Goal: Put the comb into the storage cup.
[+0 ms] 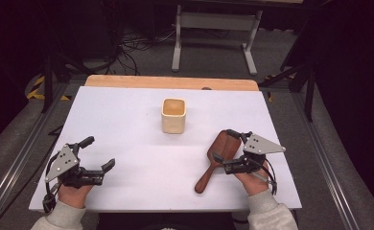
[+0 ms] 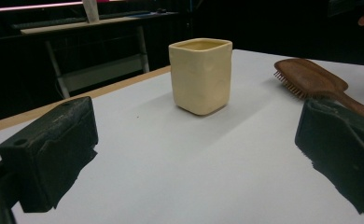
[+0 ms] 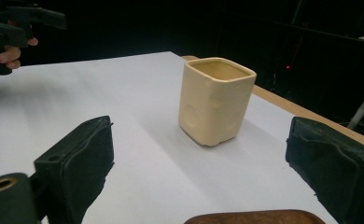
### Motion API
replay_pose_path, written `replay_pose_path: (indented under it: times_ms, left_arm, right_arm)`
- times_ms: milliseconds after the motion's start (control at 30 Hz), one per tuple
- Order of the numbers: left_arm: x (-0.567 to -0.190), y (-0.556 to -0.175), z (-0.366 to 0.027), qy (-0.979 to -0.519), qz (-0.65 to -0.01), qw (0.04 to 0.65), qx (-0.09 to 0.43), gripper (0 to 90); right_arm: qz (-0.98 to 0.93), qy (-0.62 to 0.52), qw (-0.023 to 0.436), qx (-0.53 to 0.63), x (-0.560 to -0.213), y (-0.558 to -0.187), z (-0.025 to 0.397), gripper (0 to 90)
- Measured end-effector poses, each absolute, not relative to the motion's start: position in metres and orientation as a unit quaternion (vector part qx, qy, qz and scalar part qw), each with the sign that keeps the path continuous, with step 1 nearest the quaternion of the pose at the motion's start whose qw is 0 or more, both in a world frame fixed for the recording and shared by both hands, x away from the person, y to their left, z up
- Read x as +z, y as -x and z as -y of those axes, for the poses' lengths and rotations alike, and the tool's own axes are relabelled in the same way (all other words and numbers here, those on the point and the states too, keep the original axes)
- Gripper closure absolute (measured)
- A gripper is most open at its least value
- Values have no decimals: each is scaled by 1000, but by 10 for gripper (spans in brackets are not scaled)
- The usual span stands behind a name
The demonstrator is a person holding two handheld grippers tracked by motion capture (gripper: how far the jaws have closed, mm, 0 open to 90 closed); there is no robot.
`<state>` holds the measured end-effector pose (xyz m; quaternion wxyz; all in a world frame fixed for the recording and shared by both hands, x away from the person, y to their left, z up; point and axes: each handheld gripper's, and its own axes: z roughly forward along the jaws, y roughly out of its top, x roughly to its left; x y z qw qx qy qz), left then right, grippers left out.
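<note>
both jaws spread wide: right hand-held gripper (image 1: 225, 149) straddles the wooden hairbrush (image 1: 217, 158), left hand-held gripper (image 1: 99, 152) holds nothing.

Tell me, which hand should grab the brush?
The right. Its tongs are open and hover right over the wooden hairbrush, jaws on either side of it. The left tongs, open too, sit far across the white table.

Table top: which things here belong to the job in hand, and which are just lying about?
In the job:
wooden hairbrush, between the open jaws of the right gripper
cream square cup, upright mid-table, likely part of the job

Lying about:
left gripper, open, idle
white desk frame beyond the table
cables on the floor
</note>
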<state>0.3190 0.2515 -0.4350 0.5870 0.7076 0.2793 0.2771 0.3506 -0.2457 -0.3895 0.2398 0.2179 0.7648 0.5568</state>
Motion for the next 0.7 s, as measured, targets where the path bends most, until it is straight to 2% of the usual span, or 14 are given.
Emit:
replay_pose_path:
  times_ms: [267,433,500,567,700]
  left_arm:
    - [-435,-319,-251,-708,-280,588,275,2]
    - [-435,-318,-251,-707,-279,588,275,3]
    - [-435,-318,-252,-708,-279,586,279,3]
    - [-435,-317,-252,-706,-278,588,279,4]
    - [-436,-316,-253,-707,-280,586,280,4]
  right_arm:
    - [-779,-197,229,549,-385,-353,230,123]
    - [-784,-192,213,551,-383,-354,229,236]
    - [-793,-186,207,542,-383,-353,225,355]
    - [-803,-180,204,531,-383,-353,221,531]
    - [-823,-179,199,500,-382,-353,212,801]
